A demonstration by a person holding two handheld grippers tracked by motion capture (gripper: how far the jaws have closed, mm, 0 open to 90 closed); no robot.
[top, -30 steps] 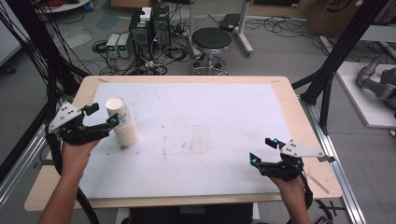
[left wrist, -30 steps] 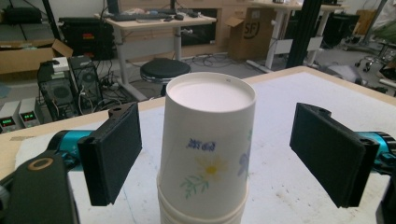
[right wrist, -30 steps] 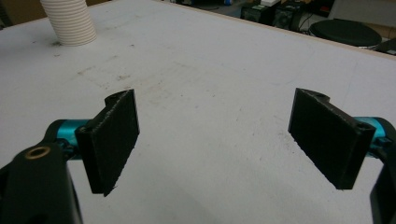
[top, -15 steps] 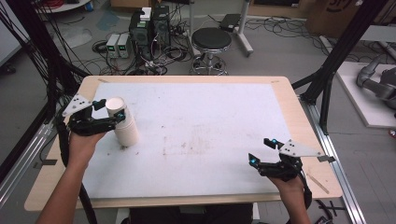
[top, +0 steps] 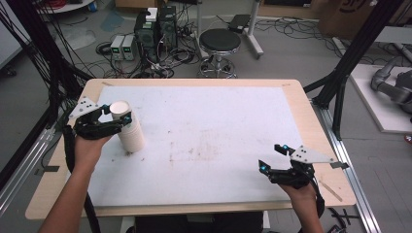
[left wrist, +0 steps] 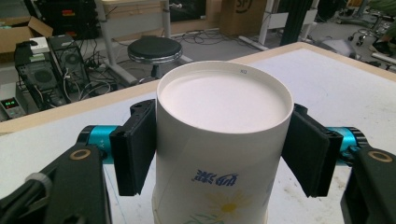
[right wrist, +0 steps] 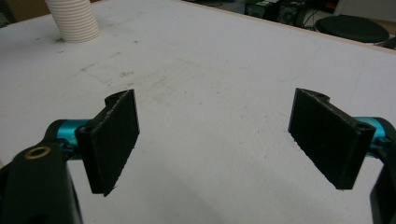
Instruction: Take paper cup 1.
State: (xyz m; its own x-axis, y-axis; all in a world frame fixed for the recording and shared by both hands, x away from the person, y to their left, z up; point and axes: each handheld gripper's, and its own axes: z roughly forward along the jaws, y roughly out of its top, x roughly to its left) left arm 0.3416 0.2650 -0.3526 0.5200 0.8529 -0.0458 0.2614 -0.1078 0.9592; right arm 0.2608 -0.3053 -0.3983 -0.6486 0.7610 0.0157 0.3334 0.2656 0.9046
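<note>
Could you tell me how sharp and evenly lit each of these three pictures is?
High view: even light, soft shadows, slightly soft detail. Left gripper view: the top paper cup is sharp, its base bright but not blown out. Right gripper view: the pads are sharp, the cup stack cropped at the top edge.

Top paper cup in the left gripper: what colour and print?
White top paper cup with blue lettering and a daisy print, best in the left gripper view.

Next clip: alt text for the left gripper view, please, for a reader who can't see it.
The left gripper has just closed its two black jaws on the top cup of an upside-down stack of paper cups, one pad against each side. Behind lie the white table and a black stool.
</note>
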